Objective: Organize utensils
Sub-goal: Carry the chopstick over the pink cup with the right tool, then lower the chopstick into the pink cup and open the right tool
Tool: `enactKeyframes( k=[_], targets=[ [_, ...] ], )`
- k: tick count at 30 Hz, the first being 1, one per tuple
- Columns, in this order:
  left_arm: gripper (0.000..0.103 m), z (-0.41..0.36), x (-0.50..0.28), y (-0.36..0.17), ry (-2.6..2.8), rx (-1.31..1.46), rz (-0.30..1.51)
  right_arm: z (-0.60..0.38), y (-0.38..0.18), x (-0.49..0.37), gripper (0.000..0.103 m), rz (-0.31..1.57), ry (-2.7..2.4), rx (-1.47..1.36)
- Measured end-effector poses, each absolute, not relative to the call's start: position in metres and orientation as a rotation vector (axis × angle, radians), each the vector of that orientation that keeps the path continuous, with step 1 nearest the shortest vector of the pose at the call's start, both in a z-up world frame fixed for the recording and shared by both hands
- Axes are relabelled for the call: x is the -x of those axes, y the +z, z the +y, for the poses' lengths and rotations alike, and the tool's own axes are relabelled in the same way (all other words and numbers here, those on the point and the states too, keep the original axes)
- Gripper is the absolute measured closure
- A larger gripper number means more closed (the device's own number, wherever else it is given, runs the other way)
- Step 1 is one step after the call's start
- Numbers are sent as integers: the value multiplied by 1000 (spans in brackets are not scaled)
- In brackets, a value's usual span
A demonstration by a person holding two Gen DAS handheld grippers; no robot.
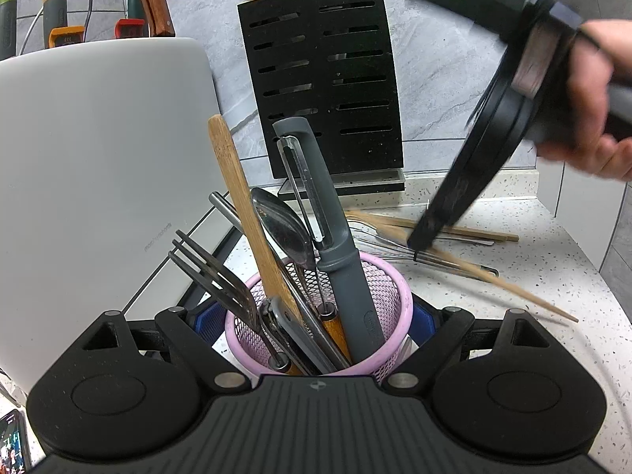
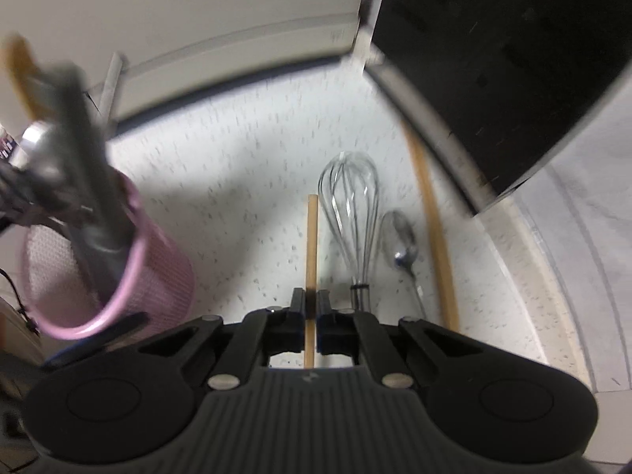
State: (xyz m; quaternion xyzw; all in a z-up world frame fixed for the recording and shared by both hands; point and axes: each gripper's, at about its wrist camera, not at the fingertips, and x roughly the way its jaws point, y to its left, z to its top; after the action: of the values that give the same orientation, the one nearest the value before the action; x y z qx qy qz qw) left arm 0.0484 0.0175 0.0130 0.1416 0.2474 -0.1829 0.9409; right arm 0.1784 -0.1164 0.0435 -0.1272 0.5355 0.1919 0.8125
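Two grippers work the speckled tabletop (image 2: pixel 221 197): the left gripper (image 1: pixel 320 339) clasps the pink mesh cup (image 1: pixel 389 288), while the right gripper (image 2: pixel 311 308) pinches one thin chopstick (image 2: pixel 311 237) beside the whisk (image 2: pixel 349 205). Held off-centre, the chopstick could pivot and slip free.

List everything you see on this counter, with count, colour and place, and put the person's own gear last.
Mesh cup: one, pink, between the left gripper's fingers.
Peeler: one, grey, standing in the cup.
Fork: one, metal, in the cup.
Spoon: one, metal, in the cup.
Wooden spatula: one, tan, in the cup.
Whisk: one, metal, lying on the counter.
Loose spoon: one, metal, right of the whisk.
Chopstick: one, wooden, clamped in the right gripper.
Knife block: one, black, at the back.
Left gripper: around the cup.
Right gripper: shut on the chopstick.
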Motion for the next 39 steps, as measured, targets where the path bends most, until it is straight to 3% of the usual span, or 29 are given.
enactKeyframes(
  k=[10,20,27,39],
  targets=[
    [0,17,-49,13,-371,-289,504,-149,108,-127,102,703,372,7],
    [0,17,-49,14,-370,-288,505,-166,125,-86,102,267,352,-349],
    [0,17,-50,14,-370,-287,506,-152,111,-68,102,178,394,-424],
    [0,19,-50,14,-371,-284,507,-138,89,-64,102,195,460,-229]
  ],
)
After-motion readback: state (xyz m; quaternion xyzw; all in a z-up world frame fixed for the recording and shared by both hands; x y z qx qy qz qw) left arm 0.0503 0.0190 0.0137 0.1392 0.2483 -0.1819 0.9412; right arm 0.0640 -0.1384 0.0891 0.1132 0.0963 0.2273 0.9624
